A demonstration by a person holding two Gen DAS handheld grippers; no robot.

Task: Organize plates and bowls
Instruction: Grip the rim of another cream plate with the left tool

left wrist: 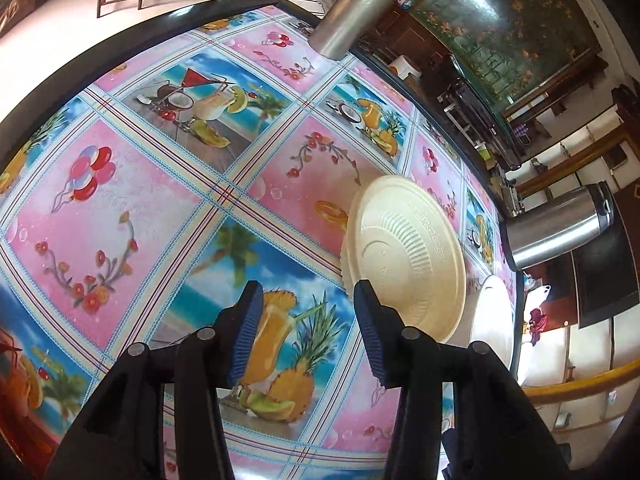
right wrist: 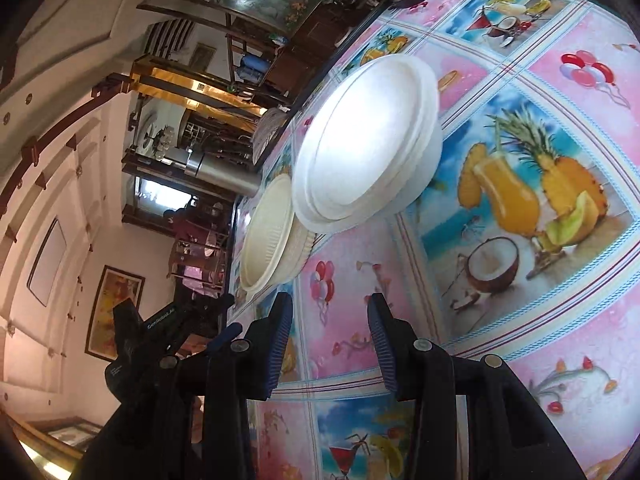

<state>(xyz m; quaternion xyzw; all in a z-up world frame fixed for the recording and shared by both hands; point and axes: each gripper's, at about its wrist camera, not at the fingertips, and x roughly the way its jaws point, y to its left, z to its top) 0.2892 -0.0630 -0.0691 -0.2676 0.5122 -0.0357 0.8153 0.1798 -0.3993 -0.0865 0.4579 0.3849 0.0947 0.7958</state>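
Note:
A stack of cream bowls sits on the patterned table, just beyond and right of my left gripper, which is open and empty above the cloth. A white plate stack shows edge-on past the bowls. In the right wrist view the white plates are stacked on the table ahead, with the cream bowls beside them near the table edge. My right gripper is open and empty, short of both stacks. The left gripper shows at the lower left there.
Two steel flasks stand on the table, one at the far edge and one beyond the bowls. The table's dark rim curves around the cloth. Chairs and cabinets stand past it.

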